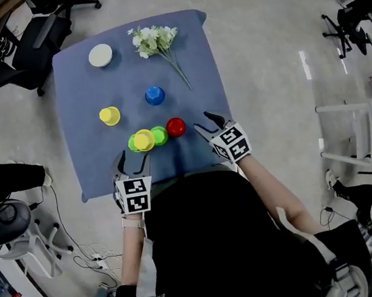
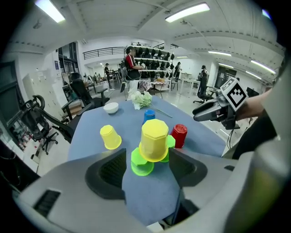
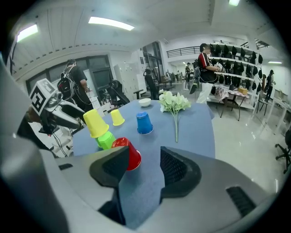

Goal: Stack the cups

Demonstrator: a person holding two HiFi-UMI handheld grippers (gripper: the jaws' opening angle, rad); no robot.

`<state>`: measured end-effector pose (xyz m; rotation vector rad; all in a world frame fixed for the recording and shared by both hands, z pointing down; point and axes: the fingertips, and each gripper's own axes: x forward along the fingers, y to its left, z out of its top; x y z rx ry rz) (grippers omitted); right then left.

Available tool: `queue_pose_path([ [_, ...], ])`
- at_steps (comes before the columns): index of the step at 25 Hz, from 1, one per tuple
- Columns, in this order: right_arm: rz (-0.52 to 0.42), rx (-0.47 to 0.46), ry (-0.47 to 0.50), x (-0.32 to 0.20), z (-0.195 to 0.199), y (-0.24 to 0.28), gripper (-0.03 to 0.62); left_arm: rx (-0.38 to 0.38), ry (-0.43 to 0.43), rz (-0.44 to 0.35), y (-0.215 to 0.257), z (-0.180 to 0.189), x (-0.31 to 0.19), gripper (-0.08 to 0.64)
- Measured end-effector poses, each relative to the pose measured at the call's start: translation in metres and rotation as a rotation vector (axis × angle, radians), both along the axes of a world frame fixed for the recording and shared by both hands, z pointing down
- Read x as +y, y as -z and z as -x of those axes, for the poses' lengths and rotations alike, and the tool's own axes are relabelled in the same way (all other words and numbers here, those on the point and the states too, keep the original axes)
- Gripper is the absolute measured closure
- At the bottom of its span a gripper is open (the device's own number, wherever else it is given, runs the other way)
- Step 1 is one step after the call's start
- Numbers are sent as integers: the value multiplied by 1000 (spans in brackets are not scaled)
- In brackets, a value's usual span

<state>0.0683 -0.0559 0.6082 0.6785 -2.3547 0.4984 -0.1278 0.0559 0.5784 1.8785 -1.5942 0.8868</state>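
Now one yellow cup [image 1: 144,140] sits atop seemingly two green cups [image 1: 160,135]

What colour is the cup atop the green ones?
That cup is yellow; left gripper view shows it best.

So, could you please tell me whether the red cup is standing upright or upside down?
Upside down: the red cup stands with its wide rim on the blue cloth and its closed base facing up.

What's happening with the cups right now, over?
Left tongs open, empty. Right tongs open, empty. Yellow cup rests on green cups; red cup, blue cup, other yellow cup stand loose. Nothing in the way.
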Motion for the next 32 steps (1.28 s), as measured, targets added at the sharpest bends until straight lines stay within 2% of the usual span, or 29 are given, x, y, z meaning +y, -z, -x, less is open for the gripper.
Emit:
queue_pose_path([
  [8,-44,-8,137,-30,60,6,370,7,143,24,-7,25,35,267],
  [16,-50,22,246,-57,115,-10,350,22,264,70,-15,37,64,268],
  [24,-53,76,296,-82,153,-33,331,16,367,89,-20,45,90,268],
  [32,-35,121,297,-87,167,-47,344,27,433,114,-24,51,108,268],
])
